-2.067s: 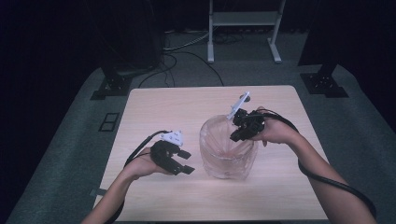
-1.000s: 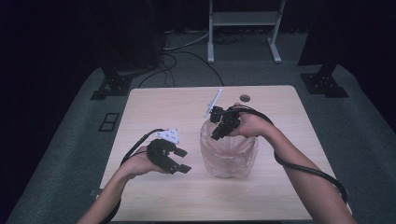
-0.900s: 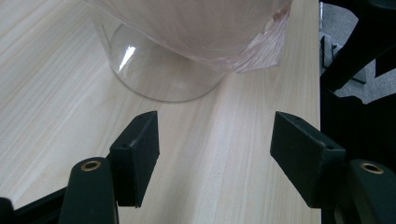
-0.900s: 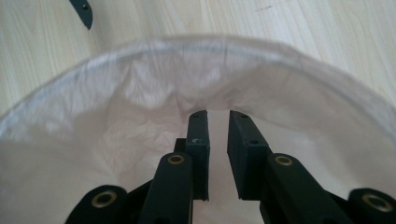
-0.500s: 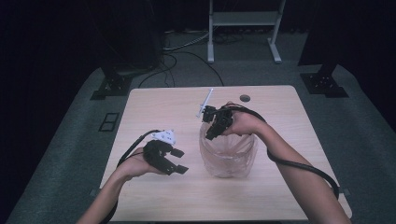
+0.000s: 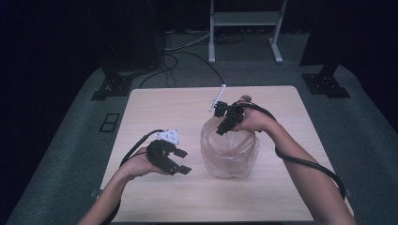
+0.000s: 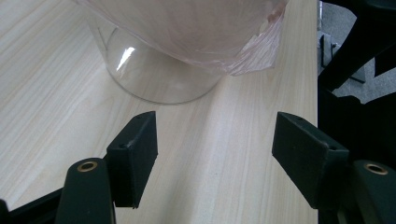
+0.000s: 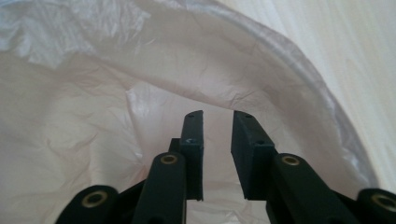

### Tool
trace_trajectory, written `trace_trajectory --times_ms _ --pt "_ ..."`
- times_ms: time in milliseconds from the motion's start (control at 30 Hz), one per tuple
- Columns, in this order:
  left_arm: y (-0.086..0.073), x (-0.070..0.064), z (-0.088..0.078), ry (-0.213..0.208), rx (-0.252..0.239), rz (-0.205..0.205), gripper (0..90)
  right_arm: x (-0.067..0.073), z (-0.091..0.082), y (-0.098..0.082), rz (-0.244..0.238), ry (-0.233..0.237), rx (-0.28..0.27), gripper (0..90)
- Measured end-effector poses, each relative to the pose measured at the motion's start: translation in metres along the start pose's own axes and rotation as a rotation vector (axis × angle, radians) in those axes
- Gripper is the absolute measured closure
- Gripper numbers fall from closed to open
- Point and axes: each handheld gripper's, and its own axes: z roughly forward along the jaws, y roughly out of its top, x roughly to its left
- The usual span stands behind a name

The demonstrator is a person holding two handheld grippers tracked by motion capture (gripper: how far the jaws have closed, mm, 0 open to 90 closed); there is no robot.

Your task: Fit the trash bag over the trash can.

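Now right hand-held gripper [image 8: 217, 154] has moved over the bag-lined jar [image 6: 230, 150], jaws just parting, empty; left hand-held gripper [image 7: 224, 149] wide open, empty, beside jar.

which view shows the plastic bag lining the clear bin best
The high view: the whole plastic bag sits in the clear bin. The right gripper view looks into its crinkled inside; the left gripper view catches its lower edge outside the wall.
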Motion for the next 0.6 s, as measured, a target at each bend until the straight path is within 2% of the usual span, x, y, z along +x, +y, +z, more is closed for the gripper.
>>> trace_trajectory --times_ms 133,300,500,600 --pt "0.001 0.000 -0.002 0.004 0.000 0.000 29.0 0.002 -0.006 -0.007 -0.007 0.041 -0.032 70.3" --pt "0.003 0.001 -0.003 0.012 0.001 0.004 28.1 0.011 -0.021 -0.019 -0.015 0.073 -0.084 65.9" --pt "0.005 0.001 -0.003 0.013 0.007 0.002 26.2 0.017 -0.035 -0.037 -0.011 0.102 -0.130 61.2" --pt "0.007 0.003 -0.004 0.014 0.012 0.000 25.2 0.018 -0.041 -0.046 -0.012 0.100 -0.146 59.6"
